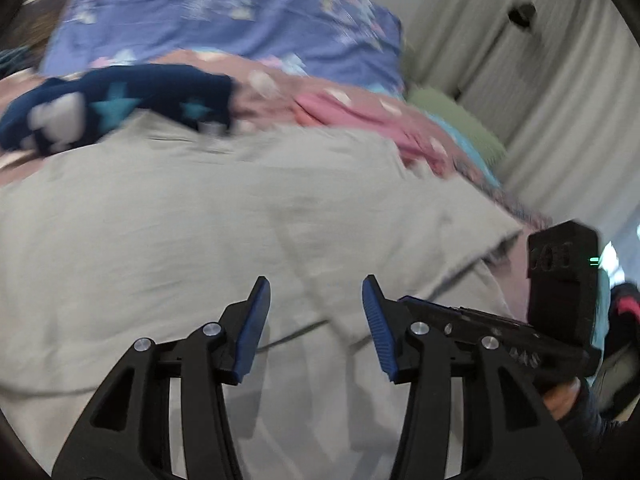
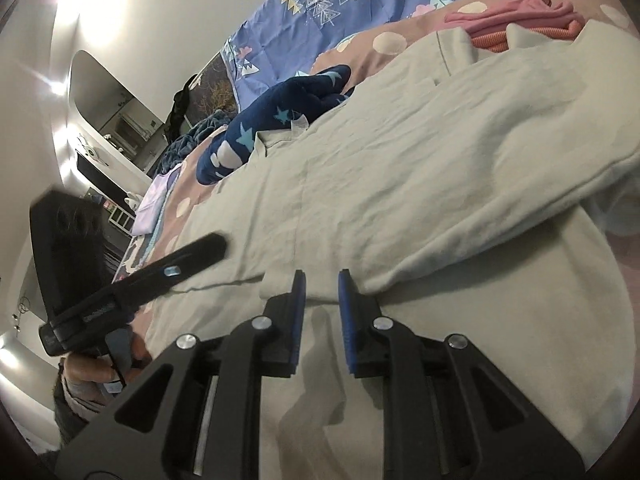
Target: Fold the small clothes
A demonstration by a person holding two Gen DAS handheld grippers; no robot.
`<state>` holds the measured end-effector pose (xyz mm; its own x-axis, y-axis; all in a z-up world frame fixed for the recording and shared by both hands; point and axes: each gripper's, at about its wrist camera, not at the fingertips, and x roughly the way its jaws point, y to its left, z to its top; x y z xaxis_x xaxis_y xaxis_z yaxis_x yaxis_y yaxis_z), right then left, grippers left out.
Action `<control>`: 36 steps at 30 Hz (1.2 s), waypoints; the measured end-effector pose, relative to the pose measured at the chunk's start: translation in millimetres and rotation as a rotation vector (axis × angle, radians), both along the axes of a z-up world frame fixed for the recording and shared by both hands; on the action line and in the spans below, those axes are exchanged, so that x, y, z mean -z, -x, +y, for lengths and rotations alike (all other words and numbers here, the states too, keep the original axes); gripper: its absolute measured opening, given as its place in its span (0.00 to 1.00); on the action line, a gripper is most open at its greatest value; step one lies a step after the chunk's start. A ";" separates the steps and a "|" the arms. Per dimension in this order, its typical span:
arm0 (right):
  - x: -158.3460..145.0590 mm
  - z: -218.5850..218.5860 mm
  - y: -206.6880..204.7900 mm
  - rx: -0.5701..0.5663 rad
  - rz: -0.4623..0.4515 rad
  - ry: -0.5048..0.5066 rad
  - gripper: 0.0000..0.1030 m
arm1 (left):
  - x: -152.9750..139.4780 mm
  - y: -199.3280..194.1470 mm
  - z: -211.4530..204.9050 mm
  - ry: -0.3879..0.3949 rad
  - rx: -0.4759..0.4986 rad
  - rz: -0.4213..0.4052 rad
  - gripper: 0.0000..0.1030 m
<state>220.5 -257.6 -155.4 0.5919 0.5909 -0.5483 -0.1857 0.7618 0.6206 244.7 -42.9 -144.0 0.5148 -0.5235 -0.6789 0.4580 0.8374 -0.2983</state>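
A pale grey-green garment [image 1: 240,208] lies spread on the bed and fills both views; it also shows in the right wrist view [image 2: 400,168], where one side is folded over the middle. My left gripper [image 1: 316,292] is open and empty just above the cloth. My right gripper [image 2: 322,284] is open with a narrow gap, empty, at the folded flap's edge. The right gripper's body [image 1: 560,300] shows at the right of the left wrist view. The left gripper's body [image 2: 132,280] shows at the left of the right wrist view.
A navy garment with teal stars [image 1: 112,108] [image 2: 276,116] lies beyond the grey one. Folded pink and orange clothes [image 1: 352,116] [image 2: 520,24] sit at the far right. A purple patterned pillow [image 1: 224,20] and the pink dotted bedcover [image 2: 384,44] lie behind. A curtain [image 1: 540,100] hangs right.
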 end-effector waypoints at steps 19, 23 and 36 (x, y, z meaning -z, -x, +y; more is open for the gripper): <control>-16.3 -39.5 -2.7 0.193 -0.104 -0.028 0.29 | -143.5 22.8 -27.7 -0.113 0.037 -0.405 0.05; 3.5 -41.2 -11.8 0.251 0.031 -0.010 0.09 | -146.7 16.0 12.8 -0.170 -0.075 -0.405 0.05; -12.4 4.9 32.4 0.113 -0.052 0.202 0.47 | -80.1 11.2 150.0 -0.236 -0.322 -0.212 0.05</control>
<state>188.1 -252.7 -143.0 0.6783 0.4004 -0.6161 -0.1196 0.8875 0.4451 233.5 107.1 -63.9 0.7669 -0.1575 -0.6222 0.1935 0.9811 -0.0098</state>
